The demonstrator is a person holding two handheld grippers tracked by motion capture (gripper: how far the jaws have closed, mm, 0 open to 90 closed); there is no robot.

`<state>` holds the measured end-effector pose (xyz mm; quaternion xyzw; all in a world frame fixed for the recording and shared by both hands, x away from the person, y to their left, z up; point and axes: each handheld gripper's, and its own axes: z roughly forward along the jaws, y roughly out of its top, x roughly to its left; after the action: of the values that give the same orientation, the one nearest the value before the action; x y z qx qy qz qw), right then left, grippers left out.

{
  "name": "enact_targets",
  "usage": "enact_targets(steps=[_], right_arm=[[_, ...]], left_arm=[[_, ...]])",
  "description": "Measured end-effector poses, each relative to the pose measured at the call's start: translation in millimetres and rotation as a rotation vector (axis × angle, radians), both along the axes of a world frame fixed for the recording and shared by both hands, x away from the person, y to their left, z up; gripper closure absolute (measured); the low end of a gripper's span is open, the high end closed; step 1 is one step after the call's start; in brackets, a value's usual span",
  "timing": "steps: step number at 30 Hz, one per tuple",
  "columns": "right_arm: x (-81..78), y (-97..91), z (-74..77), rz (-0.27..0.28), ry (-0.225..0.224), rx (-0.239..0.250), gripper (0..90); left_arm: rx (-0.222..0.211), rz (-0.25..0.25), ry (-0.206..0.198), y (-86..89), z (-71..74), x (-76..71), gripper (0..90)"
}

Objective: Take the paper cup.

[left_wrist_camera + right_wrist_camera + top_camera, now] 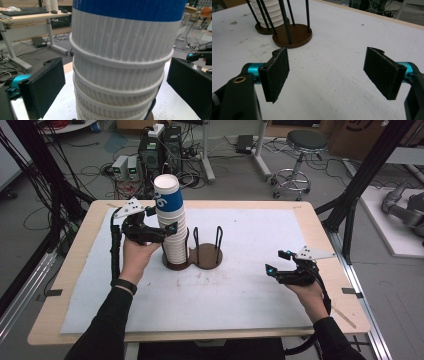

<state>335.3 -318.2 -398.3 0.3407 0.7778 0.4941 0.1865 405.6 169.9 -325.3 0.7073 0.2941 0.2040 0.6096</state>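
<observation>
The tall stack of white ribbed paper cups w/ blue-banded top cup (170, 227) stands in the left ring of the brown two-ring wire cup holder (200, 256), mid table. Left gripper (159, 227): jaws wide open around the stack, pads apart from it. Right ring has no cups. Right gripper (278, 262): jaws open, hold nothing, over bare white mat (240, 295) near the right edge.

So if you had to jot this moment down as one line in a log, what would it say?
left gripper: open, jaws either side of cup stack | right gripper: open, nothing between its jaws, over mat | cup holder: right slot unfilled
</observation>
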Motion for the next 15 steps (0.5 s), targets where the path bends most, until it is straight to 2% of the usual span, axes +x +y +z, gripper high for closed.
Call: enact_targets(steps=[4, 8, 12, 15], right_arm=[[-0.3, 0.7, 0.1, 0.004, -0.003, -0.003, 21.4], [-0.4, 1.1, 0.0, 0.006, -0.005, -0.003, 21.4], [-0.7, 1.2, 0.3, 0.004, -0.009, -0.001, 21.4], [-1.6, 1.5, 0.7, 0.007, -0.006, 0.000, 21.4]], left_arm=[[-0.003, -0.006, -0.009, -3.7, -1.1, 4.3, 1.7], [0.004, 0.009, 0.003, -4.6, -4.3, 8.0, 1.7], [-0.005, -0.003, -0.004, -4.1, -5.3, 9.4, 2.1], [-0.015, -0.026, -0.002, -4.0, -5.1, 8.8, 10.5]])
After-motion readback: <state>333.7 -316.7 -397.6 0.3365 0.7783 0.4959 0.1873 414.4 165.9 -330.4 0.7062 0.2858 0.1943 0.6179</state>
